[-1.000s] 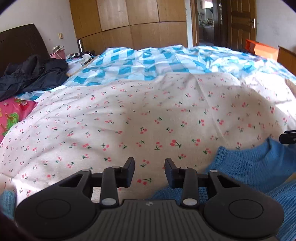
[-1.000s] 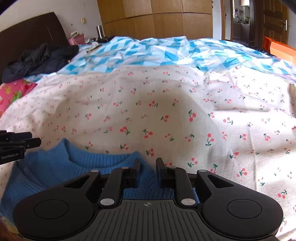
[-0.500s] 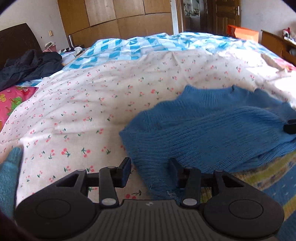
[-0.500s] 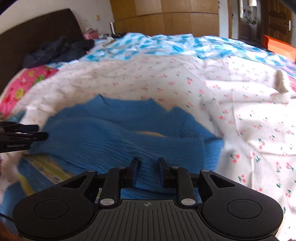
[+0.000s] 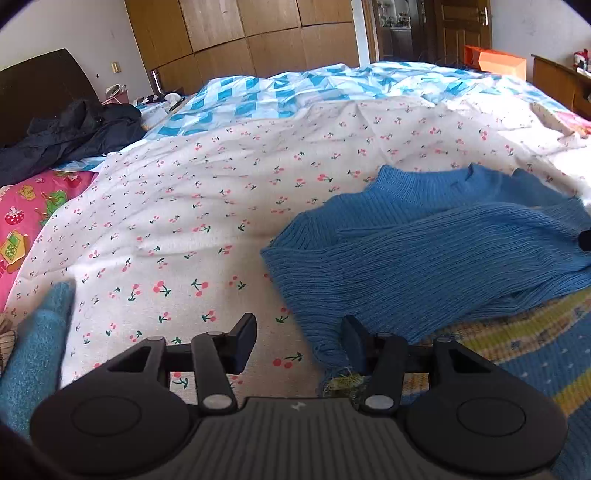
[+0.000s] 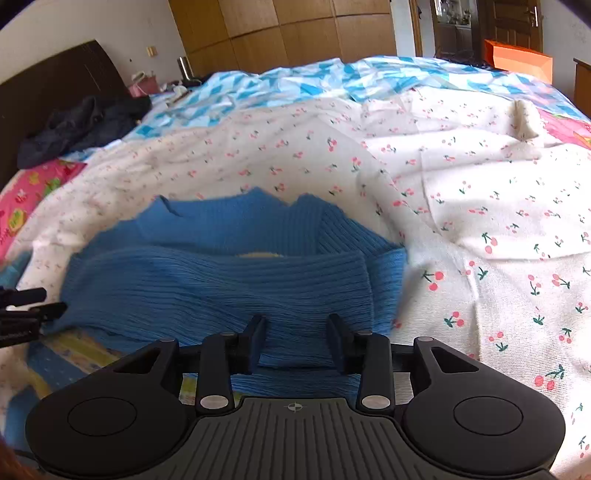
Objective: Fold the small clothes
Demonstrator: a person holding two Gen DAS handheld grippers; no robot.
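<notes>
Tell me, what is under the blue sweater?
Under the blue sweater lies a yellow and blue patterned knit on the cherry-print sheet. How far the knit reaches underneath is covered.

Two matte black handheld grippers
Each gripper, left (image 5: pixel 298 341) and right (image 6: pixel 297 341), is built with a ribbed grey base, round side discs, silver pivot screws and flat black fingers.

Cherry-print sheet (image 5: pixel 229 206), checked quilt (image 5: pixel 295 92), dark jacket (image 5: pixel 70 136), wooden wardrobe (image 5: pixel 240 33).

The blue sweater (image 5: pixel 424 254) runs off the left-wrist view's right edge.
</notes>
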